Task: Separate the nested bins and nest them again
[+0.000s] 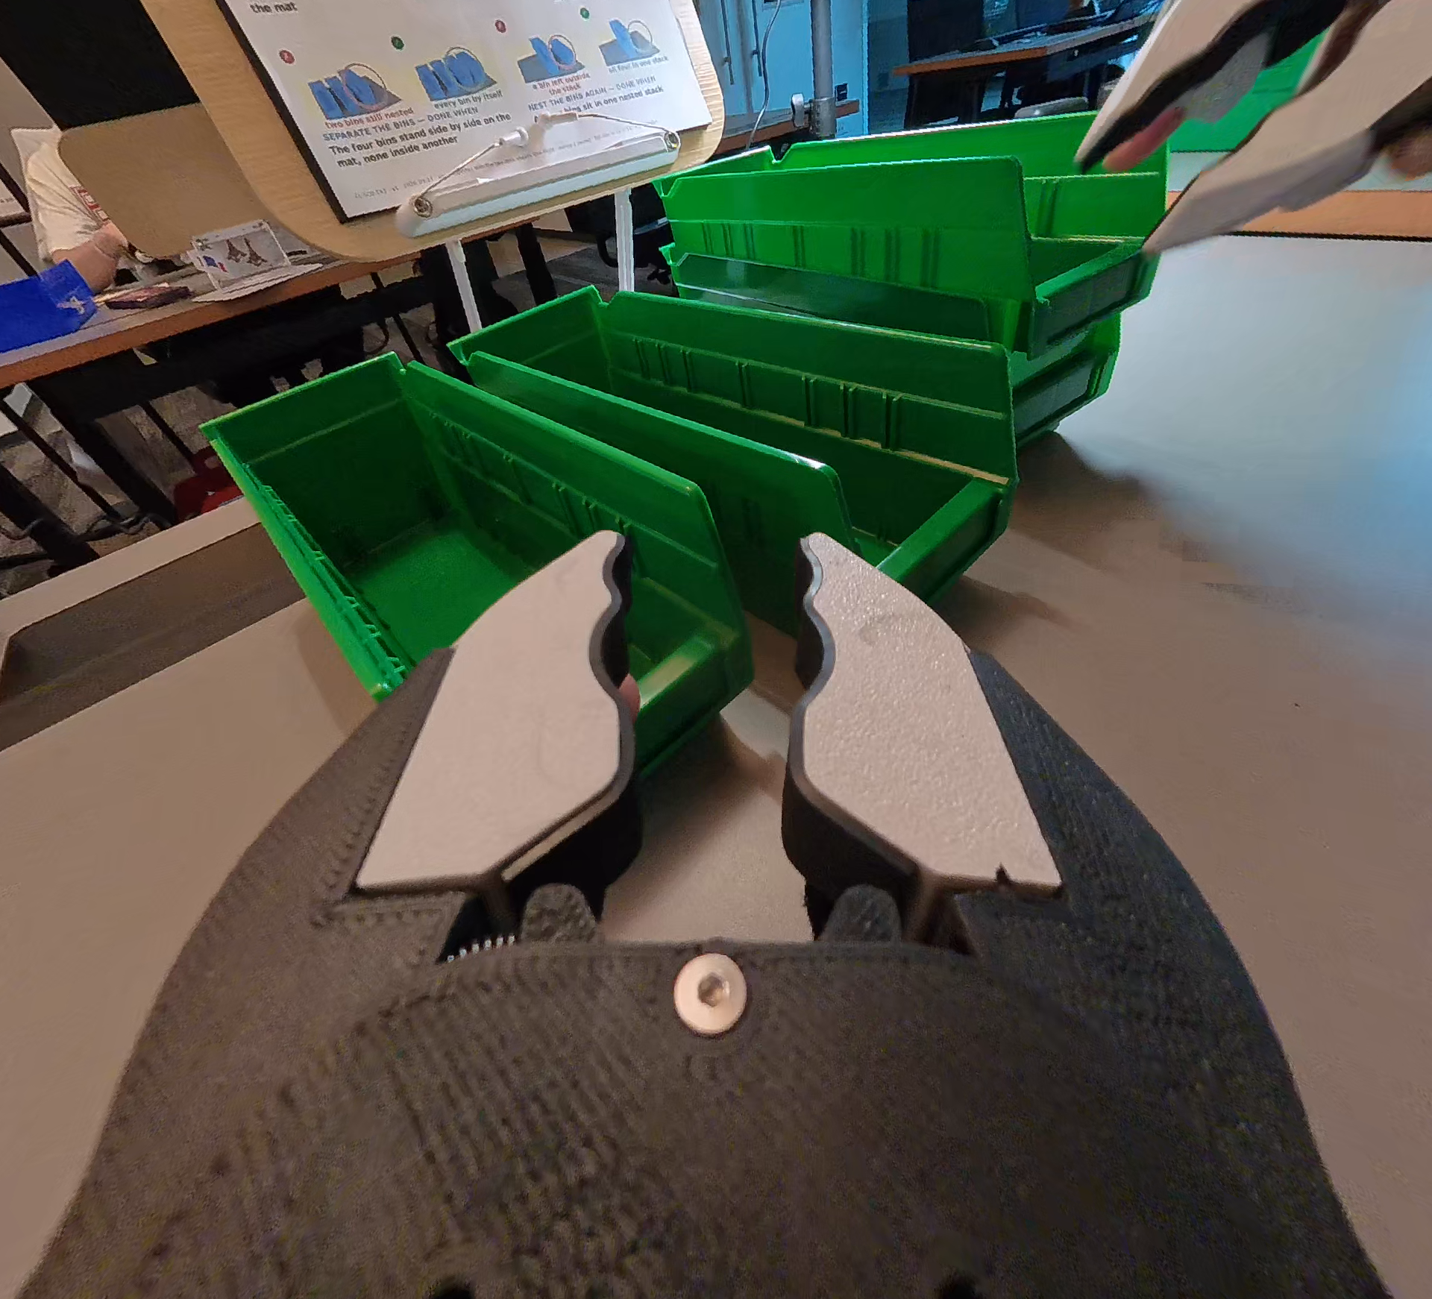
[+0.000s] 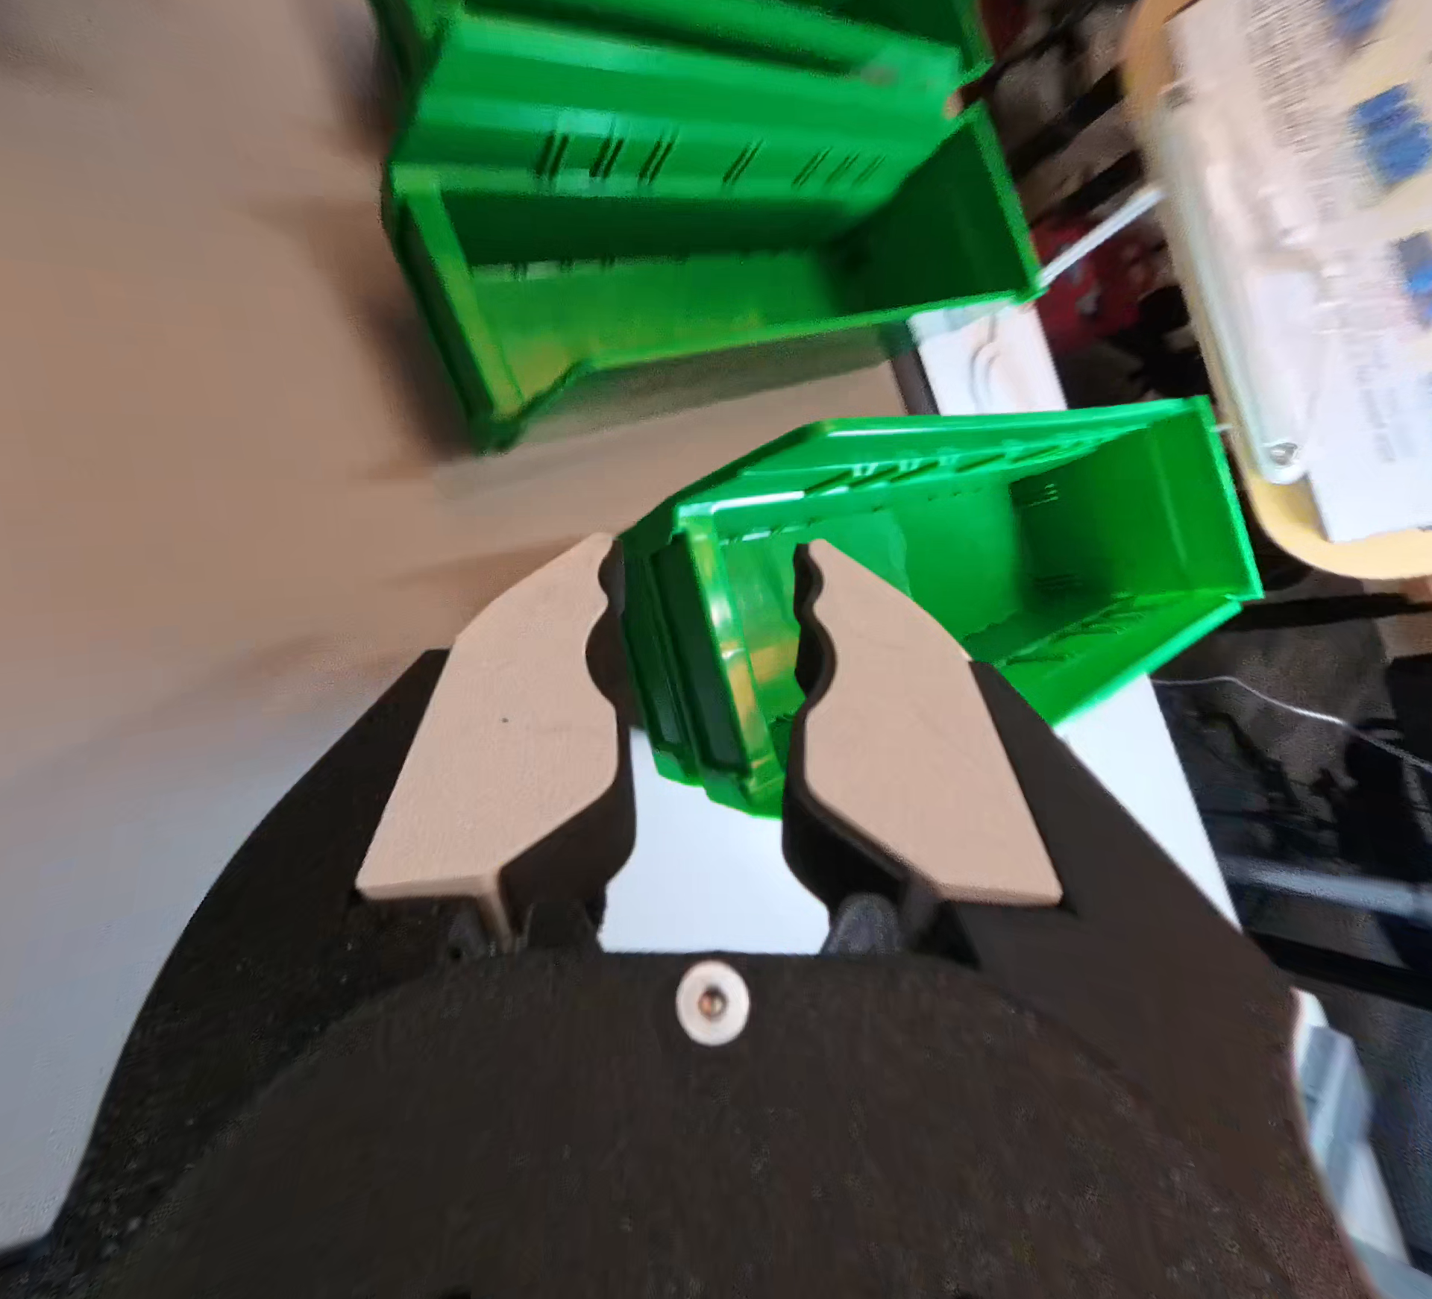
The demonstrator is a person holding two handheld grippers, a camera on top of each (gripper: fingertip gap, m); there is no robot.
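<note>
So my right tongs (image 2: 705,642) are pinching the front lip of 1 green bin (image 2: 969,564), which hangs tilted above the counter (image 1: 1240,487), while in the left wrist view it looks like it's over another bin (image 1: 1069,371) at the far end. My left tongs (image 1: 709,611) are spread with nothing between them, hovering just in front of the nearest bin (image 1: 434,549), and a middle bin (image 1: 775,425) sits right beside that one. Main worry: I've only got a thin lip, so the held bin could swing or slip out, especially since it's hanging at an angle. It could also clip the rim of the bin below and shove the row around, maybe toward the counter's back edge. Hard to say whether the lifted bin is fully free of the one under it or still partly nested; the right view is pretty smeared. The instruction sheet (image 1: 434,22) on its stand blocks what's behind, and the left view cuts my right tongs off at the corner.
</note>
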